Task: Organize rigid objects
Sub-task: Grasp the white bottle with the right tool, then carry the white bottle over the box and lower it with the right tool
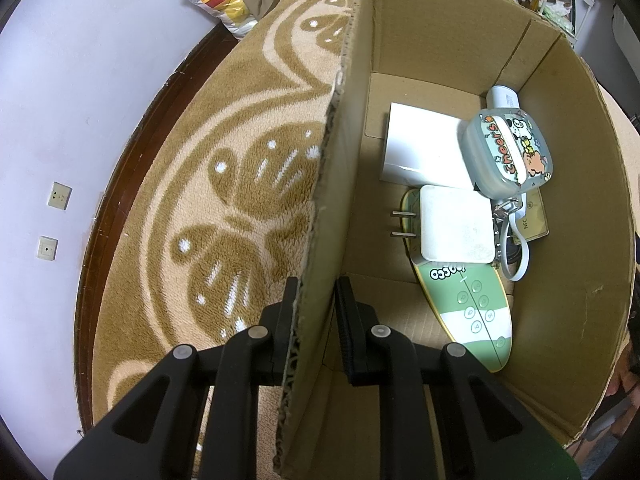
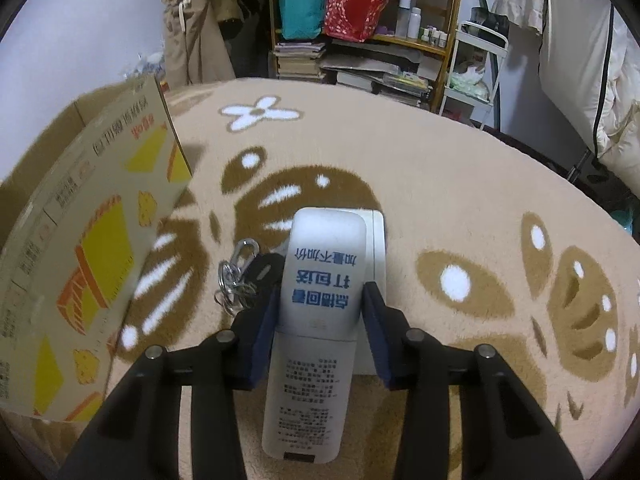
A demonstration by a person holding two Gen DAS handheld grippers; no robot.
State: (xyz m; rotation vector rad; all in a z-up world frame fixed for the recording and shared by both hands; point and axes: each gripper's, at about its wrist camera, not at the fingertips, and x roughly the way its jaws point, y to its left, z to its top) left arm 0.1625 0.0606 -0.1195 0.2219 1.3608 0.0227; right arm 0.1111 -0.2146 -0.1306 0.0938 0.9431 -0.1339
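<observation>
- My left claw (image 1: 316, 308) is clamped on the cardboard box (image 1: 560, 208) wall; the box sits on the patterned rug (image 1: 224, 184).
- My right claw (image 2: 320, 300) straddles the white bottle (image 2: 316, 312), its pads beside it; whether they press it I cannot tell.
- A key ring (image 2: 236, 276) lies just left of the bottle.

I read "Cheers" on the cartoon case (image 1: 508, 152) in the cardboard box (image 1: 560, 80), and "NFC" on the card (image 1: 534, 220) beneath it. The white tube (image 2: 316, 320) carries blue Chinese print I see upside down: "加量不加价", "打包送".
</observation>
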